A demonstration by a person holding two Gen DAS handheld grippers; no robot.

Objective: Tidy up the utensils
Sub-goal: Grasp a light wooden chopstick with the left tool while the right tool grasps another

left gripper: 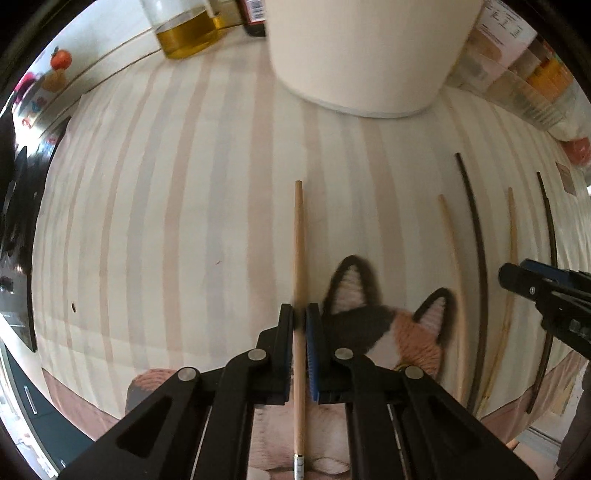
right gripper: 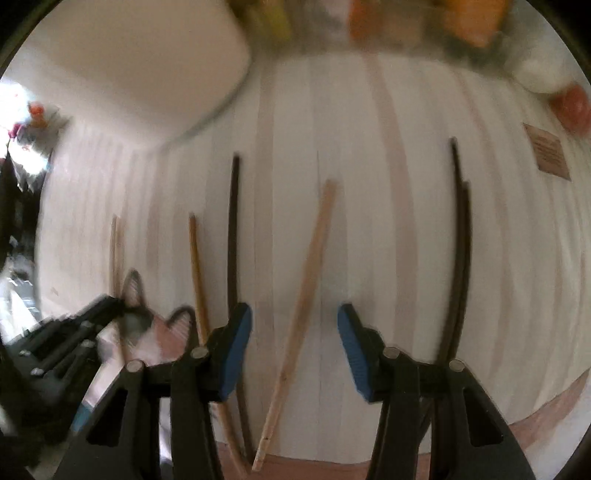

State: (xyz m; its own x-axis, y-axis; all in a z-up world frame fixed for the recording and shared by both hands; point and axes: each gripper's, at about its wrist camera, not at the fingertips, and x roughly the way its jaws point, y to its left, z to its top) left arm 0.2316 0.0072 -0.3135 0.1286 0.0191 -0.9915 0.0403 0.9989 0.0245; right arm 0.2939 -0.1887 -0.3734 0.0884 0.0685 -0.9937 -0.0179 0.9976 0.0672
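My left gripper (left gripper: 300, 314) is shut on a light wooden chopstick (left gripper: 298, 243) that points toward a cream cylindrical holder (left gripper: 369, 55) at the back. Several more chopsticks lie to its right on the striped cloth: a light one (left gripper: 453, 258), a dark one (left gripper: 476, 236), another light one (left gripper: 511, 236) and another dark one (left gripper: 550, 229). My right gripper (right gripper: 294, 332) is open, low over a light chopstick (right gripper: 303, 295) that lies between its fingers. A dark chopstick (right gripper: 232, 229) and a thin light one (right gripper: 197, 266) lie to its left, a dark pair (right gripper: 460, 236) to its right. The right wrist view is blurred.
The striped cloth (left gripper: 184, 221) has a cat face (left gripper: 388, 325) printed at its near edge. A bottle of oil (left gripper: 184, 33) stands at the back left. Packaged goods (left gripper: 532, 74) line the back right. The left gripper also shows in the right wrist view (right gripper: 74, 332).
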